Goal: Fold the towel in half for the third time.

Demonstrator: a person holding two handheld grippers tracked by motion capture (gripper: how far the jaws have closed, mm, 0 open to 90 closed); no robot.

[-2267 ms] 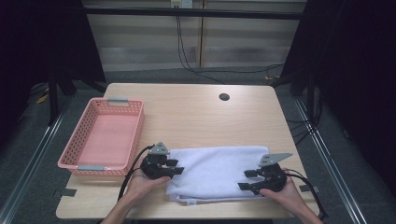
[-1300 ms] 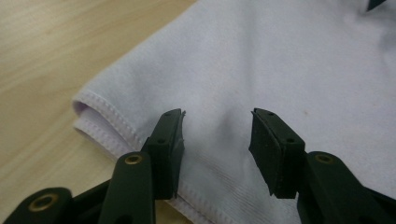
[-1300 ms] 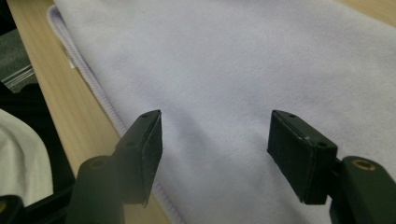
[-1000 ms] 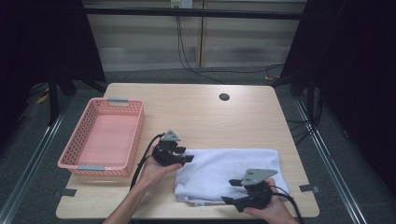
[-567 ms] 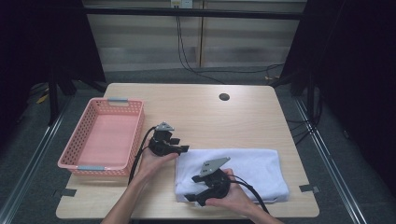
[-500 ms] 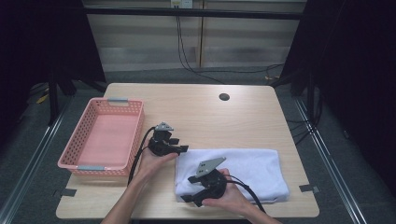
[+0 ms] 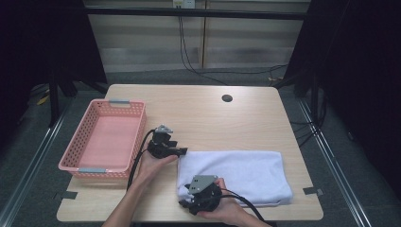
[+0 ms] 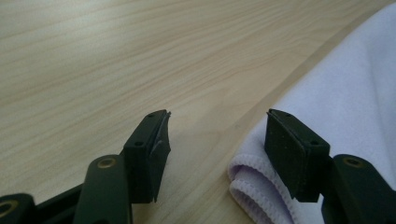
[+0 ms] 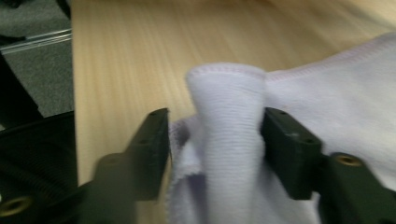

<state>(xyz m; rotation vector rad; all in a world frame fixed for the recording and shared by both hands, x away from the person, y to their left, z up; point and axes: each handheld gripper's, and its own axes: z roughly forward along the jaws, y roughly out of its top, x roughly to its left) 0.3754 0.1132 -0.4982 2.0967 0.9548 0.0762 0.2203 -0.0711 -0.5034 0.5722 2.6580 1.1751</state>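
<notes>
Since the earlier frames the right hand-held gripper (image 7: 195, 201) has crossed from the towel's far right end to its near left corner, and the white towel (image 7: 236, 172) now lies folded to a narrower strip. The left hand-held gripper (image 7: 171, 150) has shifted only slightly, sitting at the towel's far left corner.

Right hand-held gripper: jaws have just been closing. In the right gripper view a raised, rolled fold of the towel (image 9: 233, 140) stands between them; the right jaw touches the cloth, the left jaw is at its edge. Blurred, so a firm clench cannot be confirmed; reads as gathering the cloth, pads not fully pressed.

Left hand-held gripper (image 8: 215, 140): released, jaws have just been opening. Bare desk (image 8: 116, 56) lies between them; the towel's stitched, doubled hem (image 8: 247, 186) sits just inside the right jaw, not pinched.

Outward: the towel stretches away to the right of both grippers, along the desk's near edge (image 7: 142, 215). Left of the left hand-held gripper, just beside it, is a pink basket (image 7: 75, 163). Well beyond, toward the desk's far side, is a dark round hole (image 7: 227, 98).
</notes>
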